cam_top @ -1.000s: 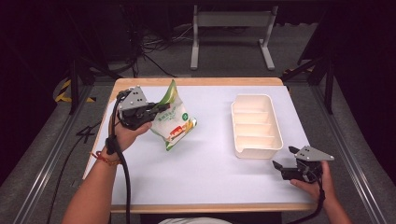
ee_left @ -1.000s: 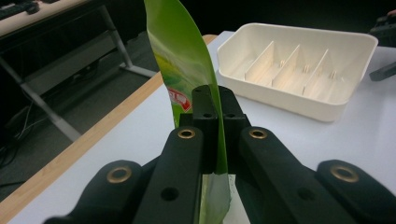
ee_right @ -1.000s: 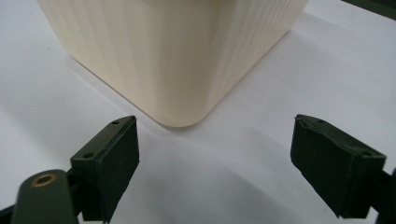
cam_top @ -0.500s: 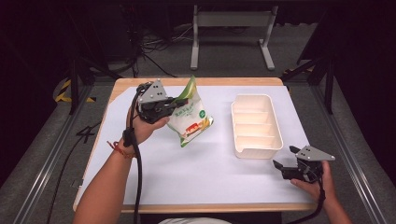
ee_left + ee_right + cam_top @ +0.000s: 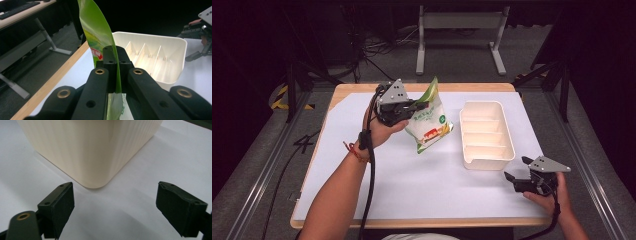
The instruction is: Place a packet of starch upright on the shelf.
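Your left gripper [image 5: 416, 107] has its jaws clenched on the green top edge of the snack bag [image 5: 430, 125], the thin seal pinched flat between the pads, as the left gripper view shows [image 5: 115, 62]. The bag [image 5: 96, 30] hangs clear of the white table sheet [image 5: 412, 185], just left of the cream divided tray [image 5: 487, 132], whose compartments lie beyond the jaws [image 5: 152, 57]. Your right gripper [image 5: 518, 170] rests low near the table's front right corner, jaws spread wide and grasping nothing; in its own view [image 5: 115, 207] they face the tray's rounded corner [image 5: 95, 155], apart from it.
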The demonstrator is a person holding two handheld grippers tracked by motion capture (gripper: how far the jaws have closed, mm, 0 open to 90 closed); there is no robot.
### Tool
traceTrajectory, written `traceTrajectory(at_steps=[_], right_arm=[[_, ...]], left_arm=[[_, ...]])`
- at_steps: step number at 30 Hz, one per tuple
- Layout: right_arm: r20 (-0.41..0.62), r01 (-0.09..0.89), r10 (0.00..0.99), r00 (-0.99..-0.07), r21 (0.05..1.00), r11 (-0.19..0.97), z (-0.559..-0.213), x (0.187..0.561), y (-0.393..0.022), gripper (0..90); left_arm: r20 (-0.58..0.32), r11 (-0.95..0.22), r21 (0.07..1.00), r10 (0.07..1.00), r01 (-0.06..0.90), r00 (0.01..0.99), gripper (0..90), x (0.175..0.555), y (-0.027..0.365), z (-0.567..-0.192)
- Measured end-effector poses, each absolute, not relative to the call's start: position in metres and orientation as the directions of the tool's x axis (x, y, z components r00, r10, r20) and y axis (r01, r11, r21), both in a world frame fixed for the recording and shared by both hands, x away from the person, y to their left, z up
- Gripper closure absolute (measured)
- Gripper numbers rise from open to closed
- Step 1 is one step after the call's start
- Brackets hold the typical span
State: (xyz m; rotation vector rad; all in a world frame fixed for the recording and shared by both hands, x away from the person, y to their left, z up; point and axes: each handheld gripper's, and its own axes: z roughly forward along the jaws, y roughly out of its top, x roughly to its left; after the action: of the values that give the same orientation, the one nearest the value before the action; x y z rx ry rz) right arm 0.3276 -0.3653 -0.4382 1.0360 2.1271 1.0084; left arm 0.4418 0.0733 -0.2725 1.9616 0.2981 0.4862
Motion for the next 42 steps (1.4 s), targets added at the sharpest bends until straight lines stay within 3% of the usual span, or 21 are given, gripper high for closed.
traceTrajectory(at_steps=[25,42], right_arm=[[-0.151,0.409,0.825,-0.544,0.811,0.418,-0.439,0.328,-0.367,15.1],[-0.143,0.407,0.823,-0.549,0.814,0.413,-0.439,0.328,-0.367,15.1]], left_arm=[[0.292,-0.457,0.880,0.310,-0.127,0.905,89.3,0.475,0.010,-0.256],[0.291,-0.461,0.871,0.203,-0.171,0.935,89.1,0.513,-0.045,-0.265]])
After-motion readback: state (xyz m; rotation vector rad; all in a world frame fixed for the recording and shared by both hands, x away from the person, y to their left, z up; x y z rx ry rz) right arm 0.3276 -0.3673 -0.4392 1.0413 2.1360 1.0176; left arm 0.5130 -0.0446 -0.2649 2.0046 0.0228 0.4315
